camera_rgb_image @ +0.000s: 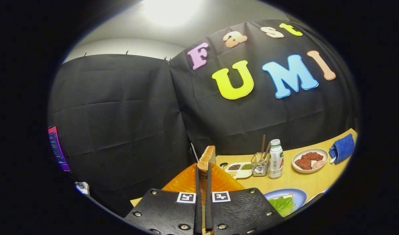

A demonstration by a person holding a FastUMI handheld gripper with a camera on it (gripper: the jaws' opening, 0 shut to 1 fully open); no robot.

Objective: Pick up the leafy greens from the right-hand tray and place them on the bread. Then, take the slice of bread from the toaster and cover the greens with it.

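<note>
Nearest, the tongs [203, 182] are drawn narrow, their two black fingers [197, 195] pressed on either side of a slice of toasted bread [207, 160], which stands on edge between them and rises past the fingertips. Each black finger plate carries a square black-and-white marker beside the gap. Right behind the slice sits an orange toaster [186, 182], its rounded top showing on both sides of the fingers.

Just to the right of the tongs, on the wooden tabletop [297, 181], lies a blue plate [299, 195] with leafy greens [282, 205] spread on a piece of bread [286, 196] whose pale edge peeks out behind them.

Farther on, beyond the toaster, are a white divided tray [239, 170] with dark and green fillings, a clear glass holder [260, 164] with brown sticks standing in it, and a white bottle [276, 159] with a green cap; its label bears red and green print too small to read. To the right of the bottle sits a white dish [310, 160] with reddish-brown pieces, and past it a folded blue cloth [342, 148] near the tabletop's far edge.
</note>
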